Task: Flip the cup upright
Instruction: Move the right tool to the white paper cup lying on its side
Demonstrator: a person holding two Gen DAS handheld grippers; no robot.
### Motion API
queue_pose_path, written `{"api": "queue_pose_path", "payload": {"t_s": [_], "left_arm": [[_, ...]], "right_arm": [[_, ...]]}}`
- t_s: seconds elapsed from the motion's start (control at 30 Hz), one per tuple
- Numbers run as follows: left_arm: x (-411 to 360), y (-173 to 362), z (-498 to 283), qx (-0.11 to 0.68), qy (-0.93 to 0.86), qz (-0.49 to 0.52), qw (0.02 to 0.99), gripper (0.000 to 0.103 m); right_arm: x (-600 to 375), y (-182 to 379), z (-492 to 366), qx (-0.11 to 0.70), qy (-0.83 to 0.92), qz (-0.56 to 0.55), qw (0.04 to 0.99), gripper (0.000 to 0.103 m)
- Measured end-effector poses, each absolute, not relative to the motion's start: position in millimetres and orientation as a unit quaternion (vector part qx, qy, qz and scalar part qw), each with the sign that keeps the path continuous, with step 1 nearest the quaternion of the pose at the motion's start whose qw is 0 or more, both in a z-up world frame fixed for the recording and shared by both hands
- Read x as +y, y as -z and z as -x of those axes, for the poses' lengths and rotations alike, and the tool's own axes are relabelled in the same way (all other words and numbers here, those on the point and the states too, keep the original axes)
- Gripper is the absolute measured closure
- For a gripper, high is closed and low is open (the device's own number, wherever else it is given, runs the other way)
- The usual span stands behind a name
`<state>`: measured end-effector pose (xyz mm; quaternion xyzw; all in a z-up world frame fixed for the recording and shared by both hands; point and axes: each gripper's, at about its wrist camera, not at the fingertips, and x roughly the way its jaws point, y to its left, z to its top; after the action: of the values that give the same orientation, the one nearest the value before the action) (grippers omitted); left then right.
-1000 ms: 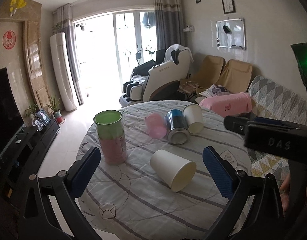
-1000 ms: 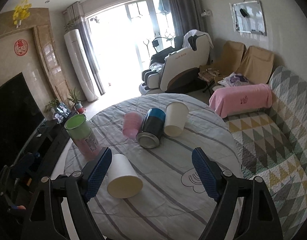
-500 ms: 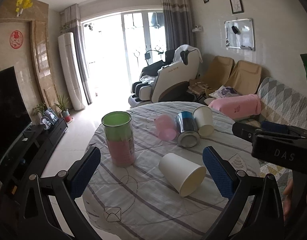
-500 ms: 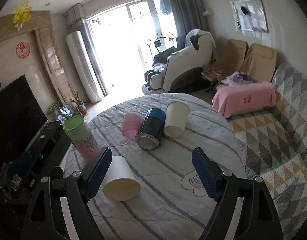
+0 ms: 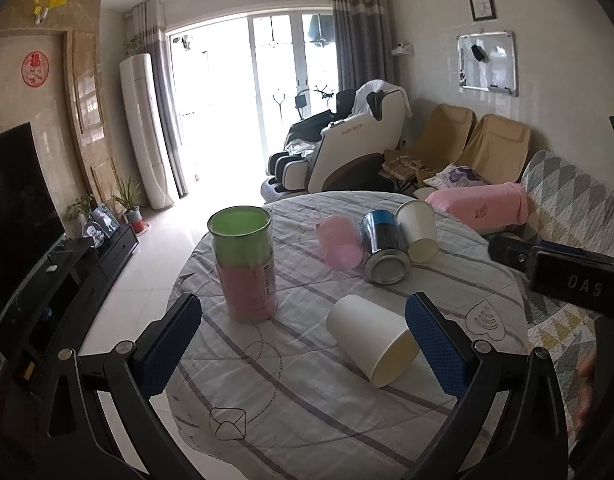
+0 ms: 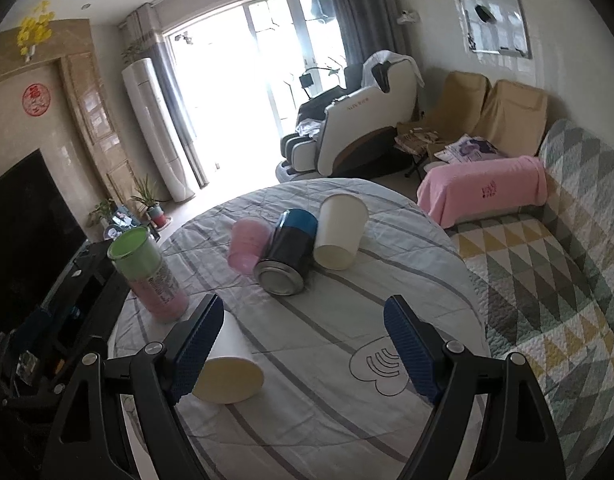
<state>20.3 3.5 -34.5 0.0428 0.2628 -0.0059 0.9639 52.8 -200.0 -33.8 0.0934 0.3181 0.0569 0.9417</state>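
Observation:
A white paper cup [image 5: 373, 340] lies on its side on the round table, mouth toward me; it also shows in the right wrist view [image 6: 229, 368], partly behind the left finger. My left gripper [image 5: 303, 344] is open and empty, above the table with the cup just inside its right finger. My right gripper [image 6: 303, 344] is open and empty, to the right of the cup. A second white paper cup [image 5: 417, 230] lies on its side at the far end, also in the right wrist view [image 6: 339, 230].
A green and pink canister [image 5: 245, 264] stands upright at the left. A pink cup [image 5: 339, 242] and a blue tin [image 5: 383, 252] lie on their sides beside the far cup. The striped tablecloth [image 5: 291, 400] covers the table. A patterned sofa [image 6: 547, 280] is at the right.
Both grippers have shifted slightly; in the left wrist view the table objects have drifted right and nearer. The cups have not moved. Both grippers stay open.

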Motion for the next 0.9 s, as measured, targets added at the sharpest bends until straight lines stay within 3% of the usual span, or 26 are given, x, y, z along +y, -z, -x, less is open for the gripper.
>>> {"api": "queue_pose_path", "payload": {"t_s": [0.9], "left_arm": [[40, 74, -54, 0.329, -0.025, -0.033, 0.943, 0.0]], "right_arm": [[-155, 88, -87, 0.442, -0.145, -0.109, 0.878, 0.019]]}}
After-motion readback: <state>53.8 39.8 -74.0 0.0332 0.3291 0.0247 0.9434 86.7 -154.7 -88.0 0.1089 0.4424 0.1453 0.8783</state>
